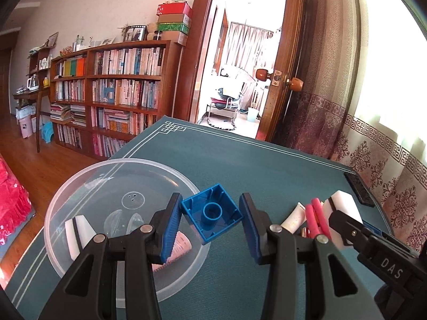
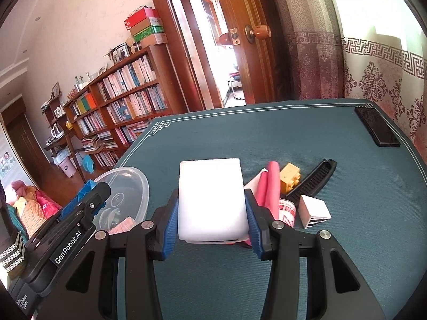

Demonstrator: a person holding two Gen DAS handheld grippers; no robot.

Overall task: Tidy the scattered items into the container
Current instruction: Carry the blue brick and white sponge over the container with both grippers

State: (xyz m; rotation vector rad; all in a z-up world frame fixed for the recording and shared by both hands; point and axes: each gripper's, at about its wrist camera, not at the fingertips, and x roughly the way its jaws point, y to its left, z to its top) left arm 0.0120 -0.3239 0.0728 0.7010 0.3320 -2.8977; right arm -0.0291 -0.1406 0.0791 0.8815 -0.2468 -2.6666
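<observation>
My left gripper is shut on a blue toy brick, hollow side up and tilted, over the right rim of the clear round container. The container holds a white wedge with a black band, a pink item and some clear pieces. My right gripper is shut on a white block low over the teal table mat. The right wrist view shows the left gripper and the container to the left.
Right of the white block lie pink tubes, a yellow brick, a black comb, a white striped cube and a red-labelled tube. A black phone lies at the far right corner. Bookshelves, door and curtains stand beyond the table.
</observation>
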